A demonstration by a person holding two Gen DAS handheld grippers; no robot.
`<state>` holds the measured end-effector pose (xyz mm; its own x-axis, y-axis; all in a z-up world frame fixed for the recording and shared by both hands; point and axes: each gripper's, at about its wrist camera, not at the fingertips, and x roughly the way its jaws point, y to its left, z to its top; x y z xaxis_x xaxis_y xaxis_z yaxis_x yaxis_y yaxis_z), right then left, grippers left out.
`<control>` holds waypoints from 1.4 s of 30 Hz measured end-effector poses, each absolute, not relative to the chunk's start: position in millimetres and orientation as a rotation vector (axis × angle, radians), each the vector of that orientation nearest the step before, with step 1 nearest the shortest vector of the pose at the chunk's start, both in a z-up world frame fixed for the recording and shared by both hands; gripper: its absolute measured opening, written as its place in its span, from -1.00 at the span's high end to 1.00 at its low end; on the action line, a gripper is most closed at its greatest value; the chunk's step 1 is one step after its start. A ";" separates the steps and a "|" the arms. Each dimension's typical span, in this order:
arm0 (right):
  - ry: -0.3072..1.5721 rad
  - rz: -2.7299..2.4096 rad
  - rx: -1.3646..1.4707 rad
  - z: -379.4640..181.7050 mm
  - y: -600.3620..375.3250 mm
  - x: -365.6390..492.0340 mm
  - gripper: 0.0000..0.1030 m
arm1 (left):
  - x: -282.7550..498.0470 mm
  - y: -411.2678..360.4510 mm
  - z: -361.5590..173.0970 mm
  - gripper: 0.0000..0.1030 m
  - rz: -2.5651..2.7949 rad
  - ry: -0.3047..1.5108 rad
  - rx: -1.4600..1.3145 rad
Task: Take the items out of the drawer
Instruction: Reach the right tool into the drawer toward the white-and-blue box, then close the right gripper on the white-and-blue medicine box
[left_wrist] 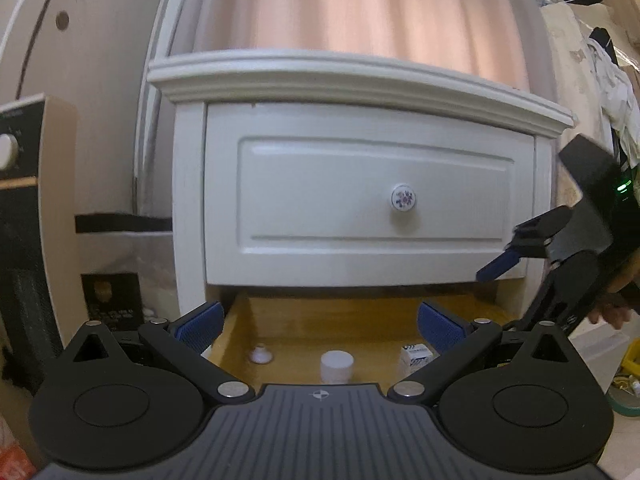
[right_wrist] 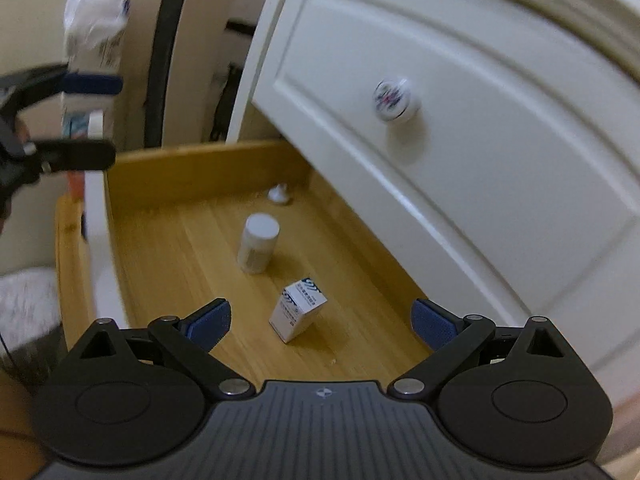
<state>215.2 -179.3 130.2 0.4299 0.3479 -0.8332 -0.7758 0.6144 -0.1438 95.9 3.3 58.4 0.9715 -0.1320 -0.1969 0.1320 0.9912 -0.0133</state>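
Already pulled out, the wooden drawer [right_wrist: 168,216] holds a small white box [right_wrist: 298,309] at 6 o'clock, a white bottle [right_wrist: 258,244] mid-floor and a small white cap [right_wrist: 279,194] at 12. Both grippers stand apart and empty: the right gripper [right_wrist: 320,320] hangs over the box, the left gripper [left_wrist: 320,322] faces the drawer. Next, I judge, comes lowering onto the box. Its blue print is unreadable.
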 end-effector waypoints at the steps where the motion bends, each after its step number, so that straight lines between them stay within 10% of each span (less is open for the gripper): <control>1: 0.883 0.749 -0.585 125.4 -176.7 220.6 -0.99 | 97.5 2.0 56.5 -1.00 -0.133 0.201 0.001; 17: 1.092 0.962 -0.740 62.5 -143.3 248.9 -0.86 | 113.3 -3.8 37.0 -1.00 -0.114 0.193 -0.002; 42: 1.072 0.901 -0.805 33.0 -124.5 268.8 -0.01 | 116.2 1.3 32.1 -1.00 -0.079 0.179 0.006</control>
<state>268.8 -124.5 33.0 0.2149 0.2117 -0.9534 -0.9028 0.4154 -0.1113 116.2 1.3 32.1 0.9810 -0.0777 -0.1776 0.0789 0.9969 -0.0006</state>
